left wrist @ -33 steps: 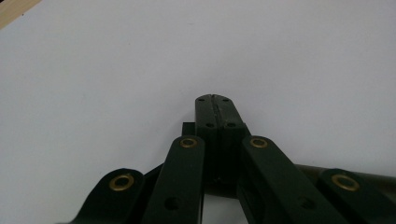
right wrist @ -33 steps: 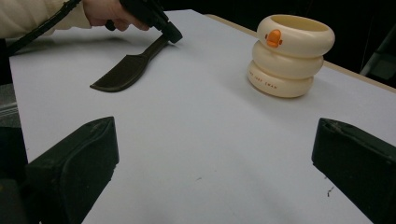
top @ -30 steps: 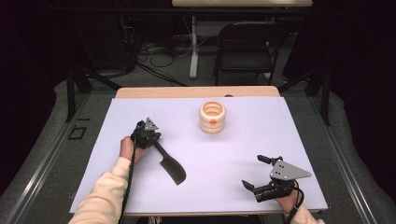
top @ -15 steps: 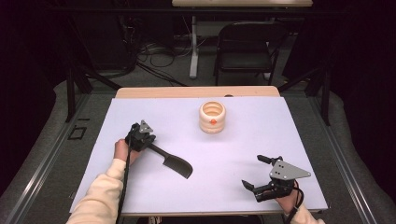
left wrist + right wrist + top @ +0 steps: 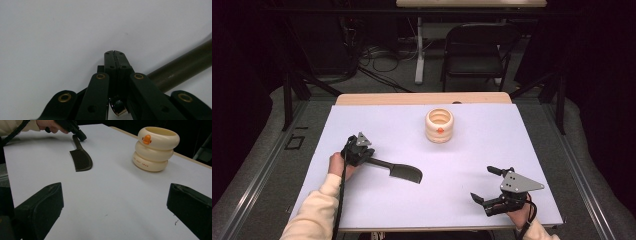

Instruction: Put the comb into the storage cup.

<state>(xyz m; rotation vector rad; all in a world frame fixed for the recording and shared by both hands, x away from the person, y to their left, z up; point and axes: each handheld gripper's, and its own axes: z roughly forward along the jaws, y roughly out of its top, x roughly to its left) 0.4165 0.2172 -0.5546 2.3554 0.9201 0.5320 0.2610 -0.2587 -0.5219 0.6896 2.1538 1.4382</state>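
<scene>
- Your left gripper lies low and level over the white table, forearm coming in from the near edge. Its jaws are pressed together, touching the handle of the dark flat-bladed spatula.
- The spatula lies flat, near-left of the cream ringed cup with the orange mark.
- Your right gripper rests near-right of the cup, jaws apart, holding nothing.

Open tabletop, cream holder mid-back, spatula left
</scene>
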